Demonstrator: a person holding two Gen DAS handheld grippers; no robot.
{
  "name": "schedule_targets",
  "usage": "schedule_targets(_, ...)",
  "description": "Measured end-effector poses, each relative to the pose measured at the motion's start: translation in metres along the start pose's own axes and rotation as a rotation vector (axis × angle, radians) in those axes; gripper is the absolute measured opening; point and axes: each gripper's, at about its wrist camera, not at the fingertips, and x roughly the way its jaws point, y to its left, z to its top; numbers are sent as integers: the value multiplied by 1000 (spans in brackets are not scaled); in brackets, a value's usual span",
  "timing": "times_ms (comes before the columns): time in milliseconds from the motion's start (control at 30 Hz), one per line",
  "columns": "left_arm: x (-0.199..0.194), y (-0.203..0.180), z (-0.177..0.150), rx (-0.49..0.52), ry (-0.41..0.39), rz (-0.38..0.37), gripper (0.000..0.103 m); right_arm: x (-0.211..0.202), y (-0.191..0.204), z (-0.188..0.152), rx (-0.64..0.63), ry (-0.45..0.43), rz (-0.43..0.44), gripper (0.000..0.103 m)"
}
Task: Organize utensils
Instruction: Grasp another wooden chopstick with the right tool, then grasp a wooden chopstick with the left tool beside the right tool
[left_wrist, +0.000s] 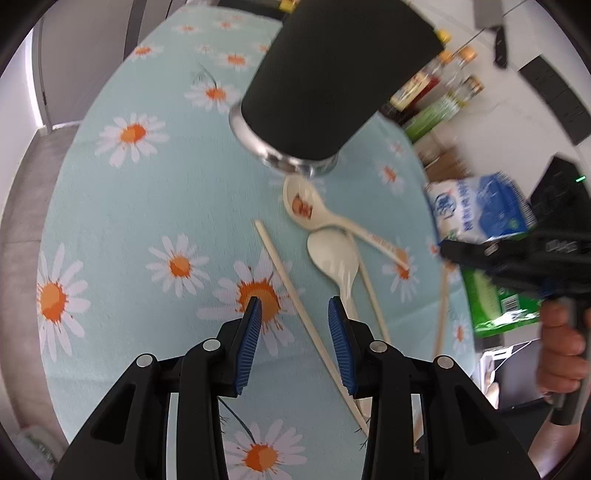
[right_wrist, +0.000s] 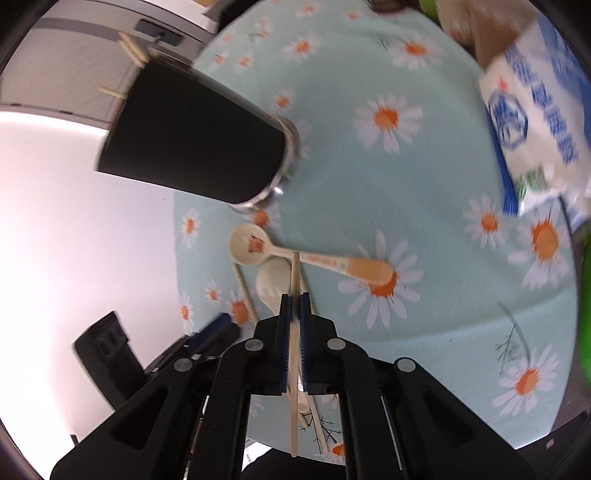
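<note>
Right gripper (right_wrist: 294, 299): clamped narrow on one chopstick (right_wrist: 294, 332), lifted above the table (right_wrist: 443, 332).
Left gripper (left_wrist: 295, 314): wide, empty, over a loose chopstick (left_wrist: 295, 295).
Holder (right_wrist: 192, 136): black cup near the table's left edge.
Chopstick axis: along the fingers, tip forward.
Advice: tilt tip-down above the rim before releasing.

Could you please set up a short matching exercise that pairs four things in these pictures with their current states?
Things:
1. left gripper
2. thin wooden chopstick
3. black cylindrical utensil holder
4. cream spoon with a printed bowl

States:
A. lying on the daisy-print tablecloth
B. clamped between the right gripper's jaws
C. open, holding nothing
D. holding chopsticks already

Pairs: 1-C, 2-B, 3-D, 4-A
</note>
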Motion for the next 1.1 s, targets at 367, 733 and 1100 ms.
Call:
schedule_targets(367,21,-31,11,-11,137,235,32,-40,5,11,-114,-57,59,6)
schedule_targets(733,49,-57,21,48,244,467,21,-48,0,19,-175,-53,176,6)
schedule_targets(1100,48,-49,22,-24,193,489,4,-38,-6,24,-191,3,209,6)
